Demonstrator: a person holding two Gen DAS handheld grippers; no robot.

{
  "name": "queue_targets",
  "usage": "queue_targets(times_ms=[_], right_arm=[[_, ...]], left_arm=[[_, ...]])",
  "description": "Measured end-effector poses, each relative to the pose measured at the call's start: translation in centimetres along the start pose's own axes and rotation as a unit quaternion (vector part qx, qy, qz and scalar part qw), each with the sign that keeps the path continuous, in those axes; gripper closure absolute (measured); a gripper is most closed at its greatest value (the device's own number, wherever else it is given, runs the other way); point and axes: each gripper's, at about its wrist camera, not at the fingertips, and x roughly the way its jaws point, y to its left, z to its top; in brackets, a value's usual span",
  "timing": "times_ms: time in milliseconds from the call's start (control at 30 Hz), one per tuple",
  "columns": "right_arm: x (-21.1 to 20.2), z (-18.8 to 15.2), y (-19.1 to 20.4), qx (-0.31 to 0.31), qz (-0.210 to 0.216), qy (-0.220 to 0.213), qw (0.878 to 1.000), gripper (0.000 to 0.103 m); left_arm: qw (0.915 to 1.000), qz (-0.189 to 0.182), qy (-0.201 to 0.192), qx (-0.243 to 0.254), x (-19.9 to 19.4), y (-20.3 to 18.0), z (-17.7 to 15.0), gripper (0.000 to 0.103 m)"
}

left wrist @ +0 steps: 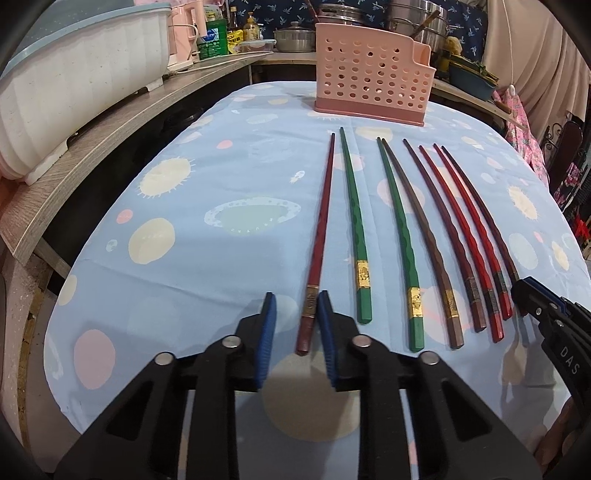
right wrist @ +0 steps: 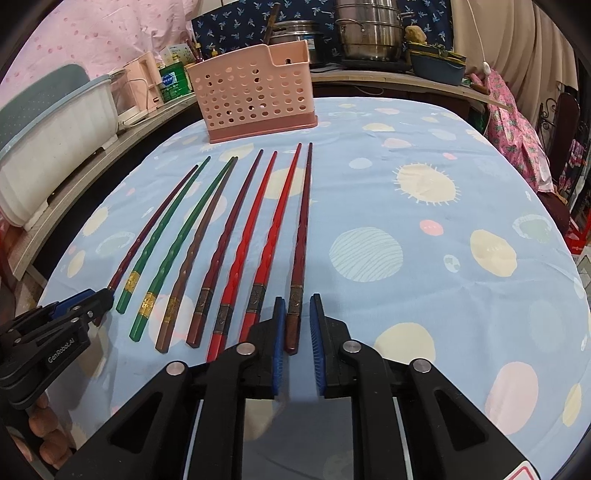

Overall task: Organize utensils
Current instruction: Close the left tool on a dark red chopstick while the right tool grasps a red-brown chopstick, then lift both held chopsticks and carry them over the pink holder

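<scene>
Eight long lacquered chopsticks lie side by side on the counter [left wrist: 221, 166], which has a light-blue cloth w/ sun & planet print. Thin tips point away, thick banded ends toward the person. L to R: dark red chopstick [left wrist: 321, 229], two green ones w/ gold bands [left wrist: 354, 214], a brown one [left wrist: 424, 229], then more dark red and bright red, ending in a maroon chopstick [right wrist: 303, 229].

Left hand-held gripper [left wrist: 297, 306] is low over the counter, blue pads apart, straddling the thick end of the dark red chopstick. The stick sits close to the right pad, w/ a clear gap on the other side; not pinched.

Right hand-held gripper [right wrist: 297, 310] is at the other end of the row, same pose: pads apart either side of the maroon chopstick's thick end, the stick nearer the left pad, not clamped.

Pink perforated plastic utensil holder [left wrist: 369, 74] stands upright at the far end of the cloth, just beyond the tips, well apart from both grippers. No chopstick visible in it.

White ribbed plastic tub w/ blue lid [left wrist: 74, 92] sits on the side shelf at left. Steel pots [right wrist: 369, 29] at the back.
</scene>
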Motion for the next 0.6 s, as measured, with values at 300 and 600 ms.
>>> queue_targets(times_ms=[300,600], right_arm=[[-0.4,-0.2,-0.4,0.009,0.009,0.003,1.0,0.095],[-2.8,-0.1,-1.6,0.026,0.013,-0.015,0.999,0.095]], left_arm=[[0.9991,-0.03,0.015,-0.027,-0.3,1.4,0.1,0.096],[0.9979,-0.039,0.013,-0.05,-2.0,3.1,0.4,0.096]])
